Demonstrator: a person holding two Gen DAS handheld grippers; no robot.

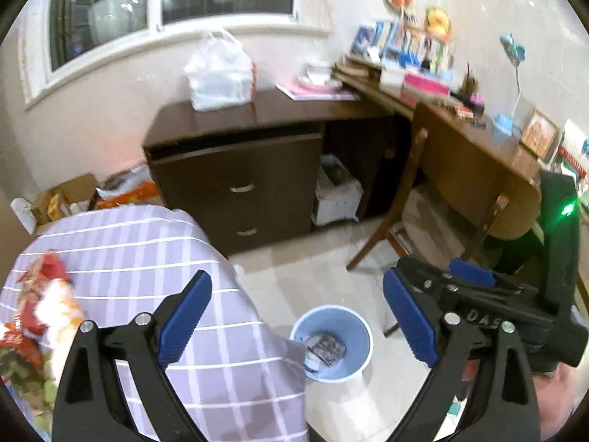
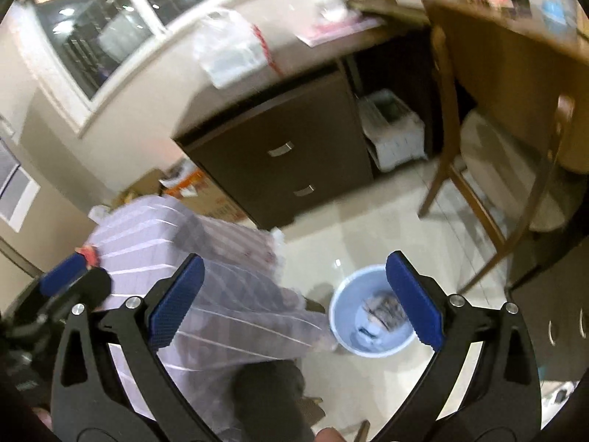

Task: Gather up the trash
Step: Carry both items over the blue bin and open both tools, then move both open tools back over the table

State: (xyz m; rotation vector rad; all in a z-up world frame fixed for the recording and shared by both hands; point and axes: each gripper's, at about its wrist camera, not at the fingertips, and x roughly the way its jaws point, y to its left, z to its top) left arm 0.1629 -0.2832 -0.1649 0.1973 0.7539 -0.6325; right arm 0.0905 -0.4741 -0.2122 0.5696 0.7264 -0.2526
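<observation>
Below, both tools stand with nothing between their ribbed blue pads. The left hand-held gripper (image 1: 296,326) has its black arms spread wide, each tipped with a flat, rubbery blue pad scored with fine ridges, and the right hand-held gripper (image 2: 294,302) is spread just as wide and empty. Under the gap between the jaws sits the round pale-blue plastic bin (image 1: 331,342) on the glossy cream floor tiles (image 1: 331,269), with crumpled wrappers (image 1: 325,346) lying in its bottom. In the right wrist view the same bin shows beside the right-hand pad, smooth-walled and tapering downward. Just left of the bin hangs the edge of a bed covered in soft lilac cloth with a white grid of stripes (image 1: 165,258). On that cover, at the far left of the left wrist view, lie crinkled snack bags (image 1: 40,294) in red, orange and green, well apart from the bin. Beyond the bed stands a dark brown two-drawer cabinet (image 1: 239,184) with curved metal pulls, and on its top surface rests a white translucent plastic bag (image 1: 221,73). To the right a wooden chair (image 1: 441,184) is pushed under a cluttered surface carrying books (image 1: 405,48) and a light-blue lamp (image 1: 511,84).
</observation>
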